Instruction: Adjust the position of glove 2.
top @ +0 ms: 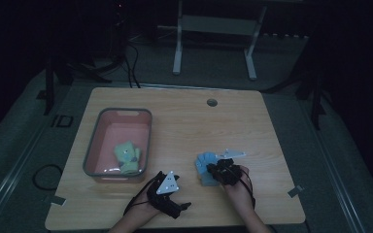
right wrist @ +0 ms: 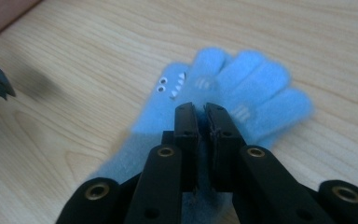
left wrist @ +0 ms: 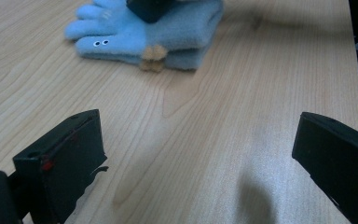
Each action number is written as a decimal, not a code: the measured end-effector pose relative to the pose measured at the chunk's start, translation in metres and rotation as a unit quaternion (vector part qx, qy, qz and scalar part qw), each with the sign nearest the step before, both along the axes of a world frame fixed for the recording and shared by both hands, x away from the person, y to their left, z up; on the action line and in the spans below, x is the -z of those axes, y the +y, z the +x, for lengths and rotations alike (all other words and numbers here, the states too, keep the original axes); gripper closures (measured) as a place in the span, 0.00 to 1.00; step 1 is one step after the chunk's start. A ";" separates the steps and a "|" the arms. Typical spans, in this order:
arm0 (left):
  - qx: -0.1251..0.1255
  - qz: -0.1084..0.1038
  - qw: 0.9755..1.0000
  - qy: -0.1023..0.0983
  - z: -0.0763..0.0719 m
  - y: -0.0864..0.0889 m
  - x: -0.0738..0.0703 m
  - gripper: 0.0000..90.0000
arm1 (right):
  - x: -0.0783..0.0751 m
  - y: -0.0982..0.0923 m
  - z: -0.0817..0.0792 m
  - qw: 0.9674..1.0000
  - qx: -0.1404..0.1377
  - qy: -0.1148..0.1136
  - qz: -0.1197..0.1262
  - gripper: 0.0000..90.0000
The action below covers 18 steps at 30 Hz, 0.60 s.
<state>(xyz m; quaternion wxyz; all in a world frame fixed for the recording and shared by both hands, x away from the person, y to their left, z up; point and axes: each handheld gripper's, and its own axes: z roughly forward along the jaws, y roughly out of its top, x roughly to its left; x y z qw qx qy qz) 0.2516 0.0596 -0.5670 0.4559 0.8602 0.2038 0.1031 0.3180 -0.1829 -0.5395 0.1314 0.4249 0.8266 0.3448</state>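
Note:
A light blue glove point(top: 204, 171) with googly eyes and white teeth lies flat on the wooden table, right of centre near the front; it looks folded double in the left gripper view point(left wrist: 168, 32). My right gripper point(top: 219, 171) rests over its cuff end, jaws shut side by side point(right wrist: 201, 109) above the palm point(right wrist: 242, 88). Whether they pinch any fabric I cannot tell. My left gripper point(top: 177, 206) sits near the front edge, left of the glove, jaws wide open point(left wrist: 198, 140) over bare wood.
A pink bin with a grey rim point(top: 92, 145) stands at the table's left and holds a green glove point(top: 127, 158). A cable hole point(top: 211, 102) lies near the back edge. A white desk frame point(top: 213, 29) stands beyond the table.

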 end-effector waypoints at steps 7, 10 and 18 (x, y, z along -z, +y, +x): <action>-0.001 0.014 1.000 -0.014 -0.001 -0.002 -0.001 0.03 | -0.007 -0.006 -0.002 1.000 -0.020 -0.004 0.018 0.73; 0.000 0.021 1.000 -0.023 -0.003 -0.004 -0.002 0.03 | -0.011 -0.012 -0.002 0.999 -0.032 -0.007 0.026 0.60; -0.016 -0.002 0.999 -0.031 -0.003 -0.002 -0.005 0.03 | -0.018 -0.032 0.000 0.998 -0.039 -0.008 0.048 0.27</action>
